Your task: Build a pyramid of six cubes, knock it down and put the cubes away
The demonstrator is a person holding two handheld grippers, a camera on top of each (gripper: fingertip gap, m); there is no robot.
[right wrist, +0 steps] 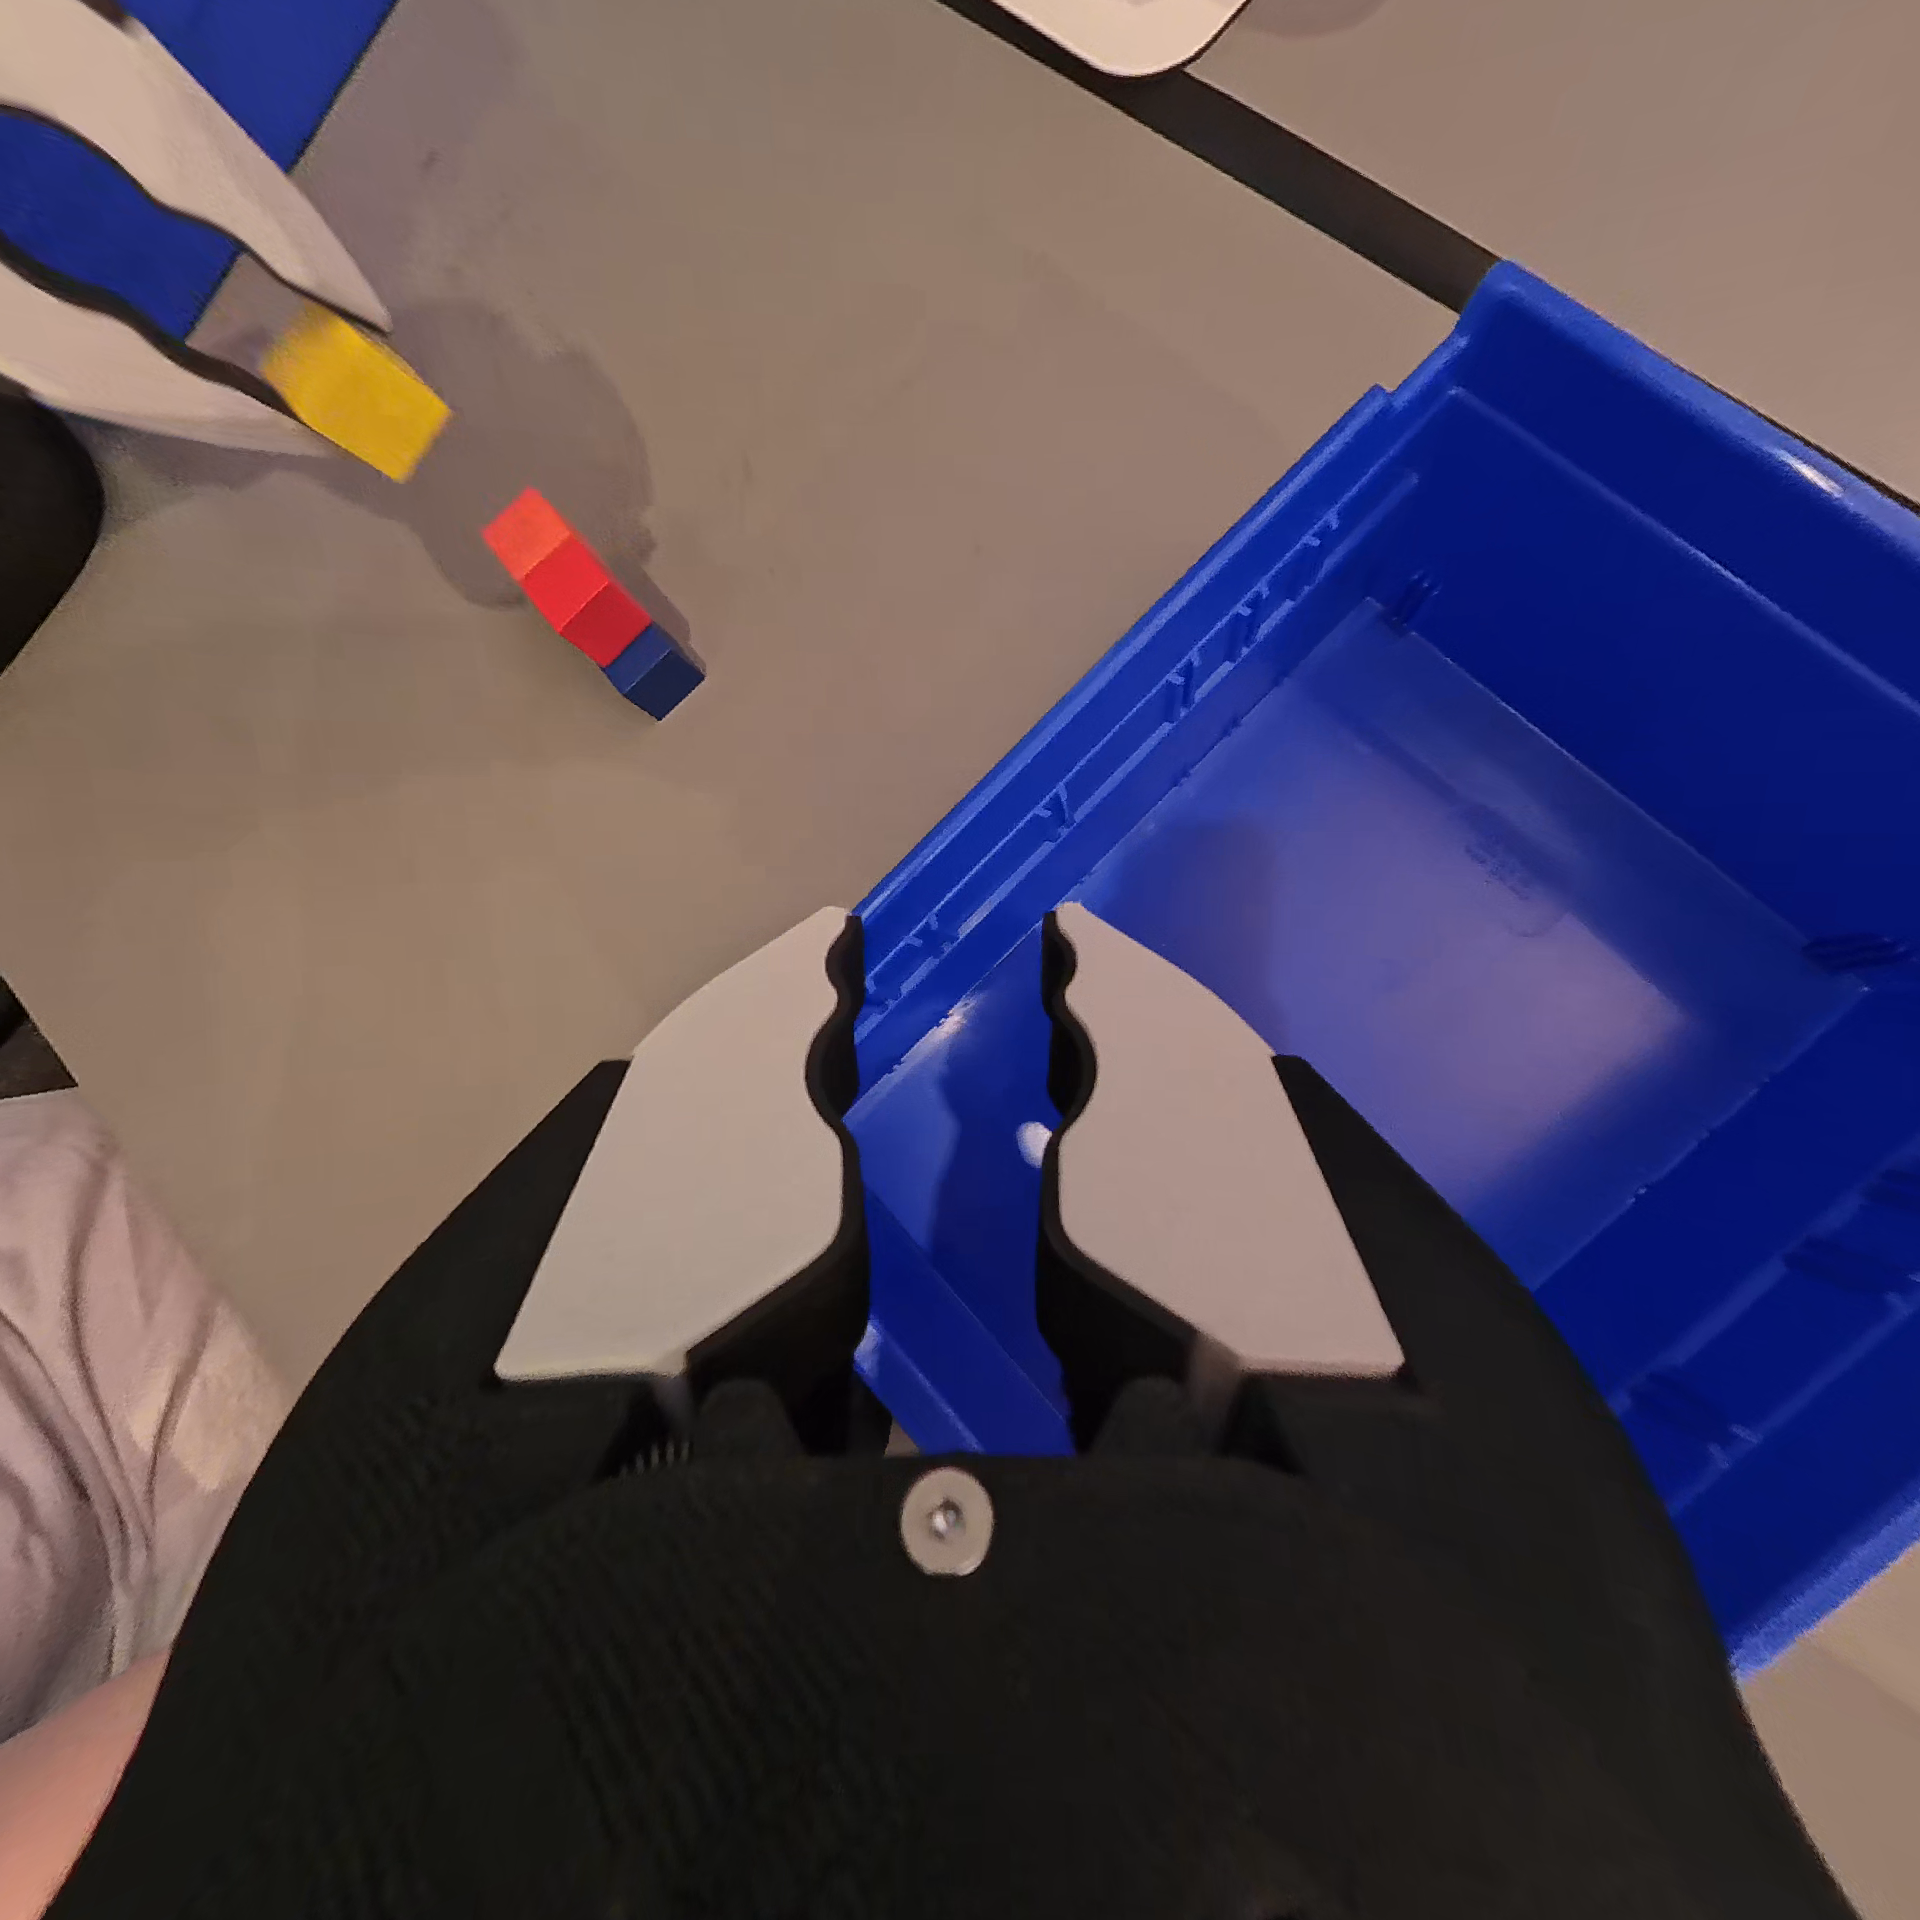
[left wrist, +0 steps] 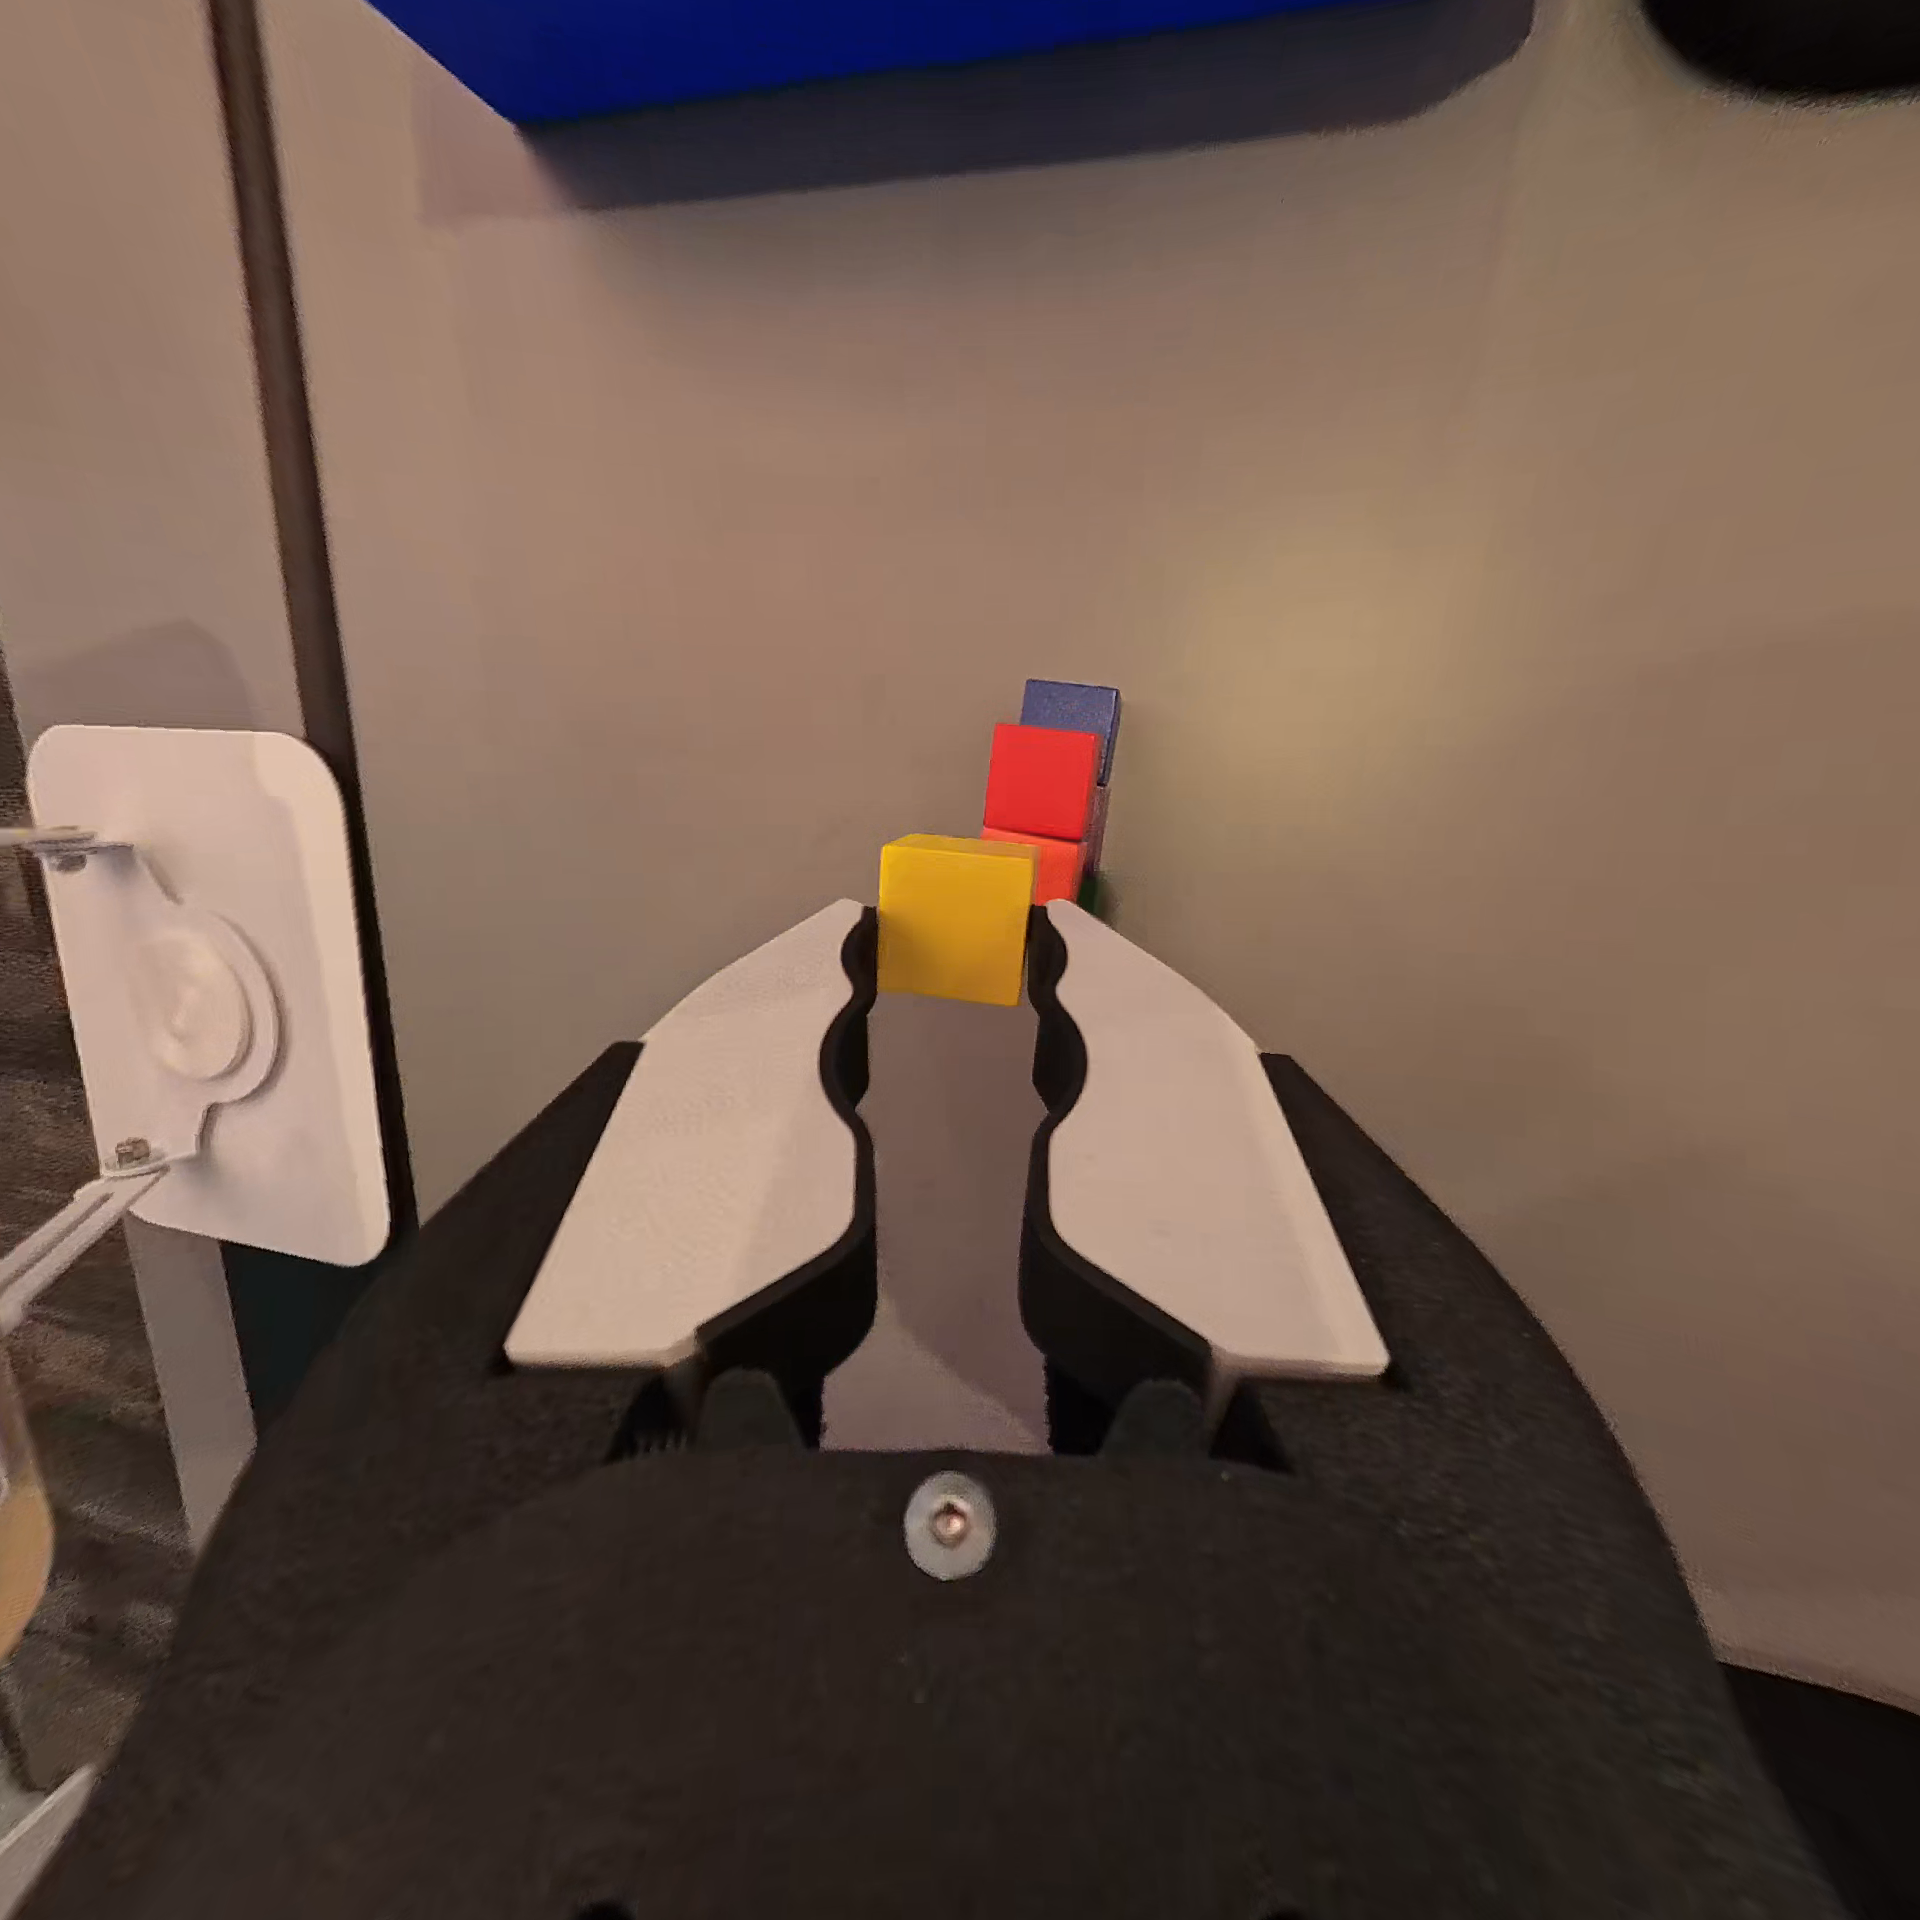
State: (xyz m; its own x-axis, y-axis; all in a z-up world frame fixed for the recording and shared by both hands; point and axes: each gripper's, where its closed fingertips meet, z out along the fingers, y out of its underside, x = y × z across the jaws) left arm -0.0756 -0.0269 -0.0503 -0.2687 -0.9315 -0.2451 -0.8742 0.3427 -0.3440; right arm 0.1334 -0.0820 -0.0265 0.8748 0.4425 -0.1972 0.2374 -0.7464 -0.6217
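Observation:
My left gripper (left wrist: 953,909) is shut on a yellow cube (left wrist: 954,920), held at its fingertips just in front of a small stack of cubes on the grey table. The stack shows a red cube (left wrist: 1041,779), an orange cube (left wrist: 1058,864) under it and a blue cube (left wrist: 1075,712) behind, with a sliver of green at the base. In the right wrist view the same yellow cube (right wrist: 353,400) sits in the left gripper above the table, near the orange (right wrist: 525,535), red (right wrist: 582,608) and blue (right wrist: 655,675) cubes. My right gripper (right wrist: 951,920) is open and empty over the blue bin's near rim.
A blue plastic bin (right wrist: 1621,1195) stands at the right, nothing visible inside it; its edge shows at the top of the left wrist view (left wrist: 935,62). A white plate with a metal bracket (left wrist: 208,987) hangs at the table's left edge. A dark seam (right wrist: 1299,156) crosses the table. The gap from one gripper's tips to the other's is roughly 20 centimetres.

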